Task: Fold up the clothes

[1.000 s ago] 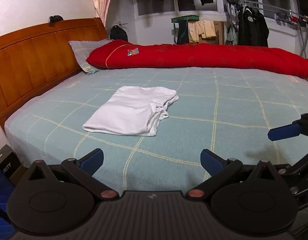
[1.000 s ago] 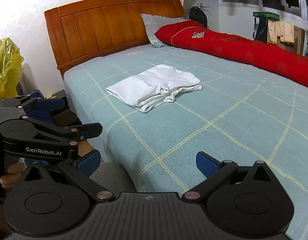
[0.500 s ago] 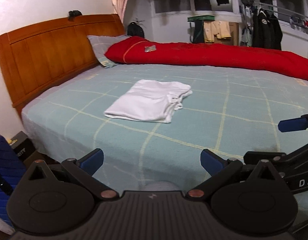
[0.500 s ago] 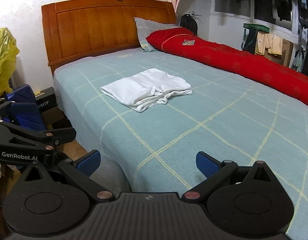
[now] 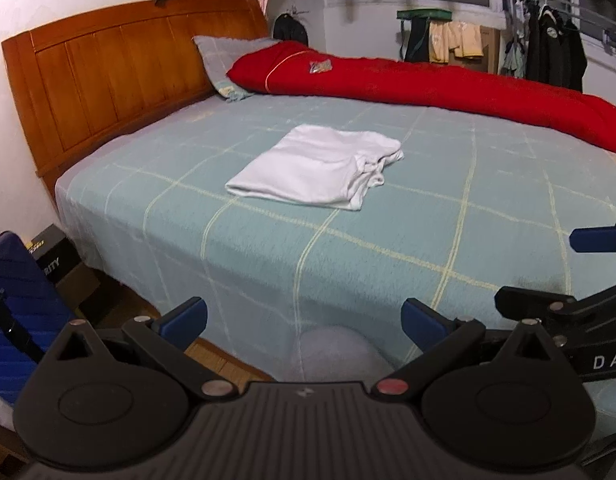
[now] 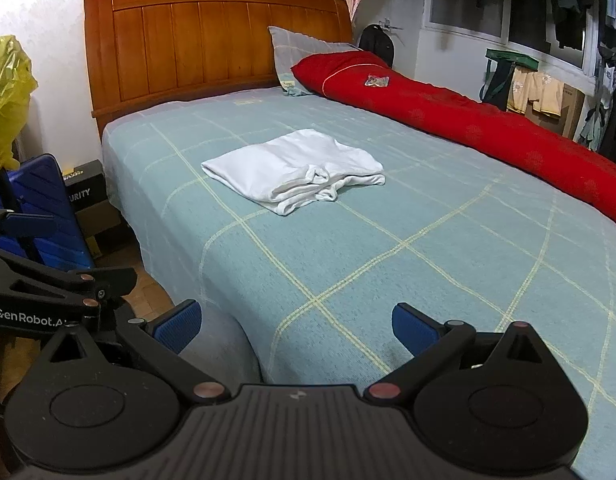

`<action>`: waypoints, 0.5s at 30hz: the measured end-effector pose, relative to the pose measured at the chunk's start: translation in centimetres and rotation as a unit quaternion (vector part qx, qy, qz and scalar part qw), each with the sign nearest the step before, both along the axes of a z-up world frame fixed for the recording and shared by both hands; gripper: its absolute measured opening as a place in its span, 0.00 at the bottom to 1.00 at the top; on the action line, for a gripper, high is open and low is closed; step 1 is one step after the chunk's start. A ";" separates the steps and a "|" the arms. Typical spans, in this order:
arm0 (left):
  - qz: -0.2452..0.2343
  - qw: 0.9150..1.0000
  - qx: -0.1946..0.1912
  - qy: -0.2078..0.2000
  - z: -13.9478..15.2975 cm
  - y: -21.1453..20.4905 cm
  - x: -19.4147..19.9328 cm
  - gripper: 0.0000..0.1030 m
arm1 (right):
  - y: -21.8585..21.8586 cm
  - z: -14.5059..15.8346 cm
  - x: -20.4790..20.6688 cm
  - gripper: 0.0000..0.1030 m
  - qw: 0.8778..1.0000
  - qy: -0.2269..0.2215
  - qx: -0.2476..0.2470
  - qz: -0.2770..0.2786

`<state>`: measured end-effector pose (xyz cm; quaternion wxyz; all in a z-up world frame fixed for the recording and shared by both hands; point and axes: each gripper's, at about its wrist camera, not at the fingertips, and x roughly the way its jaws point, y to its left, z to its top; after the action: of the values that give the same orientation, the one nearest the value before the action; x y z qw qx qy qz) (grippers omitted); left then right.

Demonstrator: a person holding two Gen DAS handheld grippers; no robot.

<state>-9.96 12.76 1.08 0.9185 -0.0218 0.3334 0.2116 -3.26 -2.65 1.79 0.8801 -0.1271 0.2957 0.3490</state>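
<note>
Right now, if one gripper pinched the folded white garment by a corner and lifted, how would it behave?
The white garment is probably floppy: its near edge already bunches in loose wrinkles, so the fold would likely fall open. It looks thin and light. Pushed, it would likely ruck up on the fuzzy bedspread rather than slide.

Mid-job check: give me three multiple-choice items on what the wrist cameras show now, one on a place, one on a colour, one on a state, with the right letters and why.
1. Where does the folded white garment lie?
A. on the light blue checked bedspread
B. on the floor
C. on the red quilt

2. What colour are the pads on the fingers of the right gripper?
A. red
B. blue
C. yellow

3. How does the left gripper stand?
A. shut on the garment
B. shut on nothing
C. open, holding nothing

Answers:
1 A: the garment rests flat on the bedspread, apart from the quilt along the far side.
2 B: both pads show blue in the right wrist view.
3 C: its fingers stand wide apart, short of the bed's near edge, with nothing between them.
</note>
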 end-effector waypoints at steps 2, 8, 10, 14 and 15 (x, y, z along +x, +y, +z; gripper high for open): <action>0.003 1.000 -0.003 0.001 0.0 0.1 0.0 0.99 | 0.1 0.0 -0.1 1.00 1.000 -0.001 -0.001 0.001; 0.000 1.000 -0.001 0.001 0.1 0.0 -0.2 0.99 | 0.1 0.0 -0.2 1.00 1.000 -0.002 -0.003 0.003; 0.000 1.000 -0.001 0.001 0.0 -0.1 -0.2 0.99 | 0.1 0.0 -0.3 1.00 1.000 -0.002 -0.003 0.003; 0.001 1.000 -0.002 0.002 0.0 -0.1 -0.2 0.99 | 0.1 0.0 -0.2 1.00 1.000 -0.002 -0.001 0.004; 0.001 1.000 -0.001 0.003 0.1 -0.1 -0.2 0.99 | 0.1 0.0 -0.2 1.00 1.000 -0.001 -0.001 0.004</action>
<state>-10.13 12.68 1.14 0.9173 -0.0230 0.3360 0.2126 -3.44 -2.56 1.80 0.8790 -0.1297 0.2946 0.3517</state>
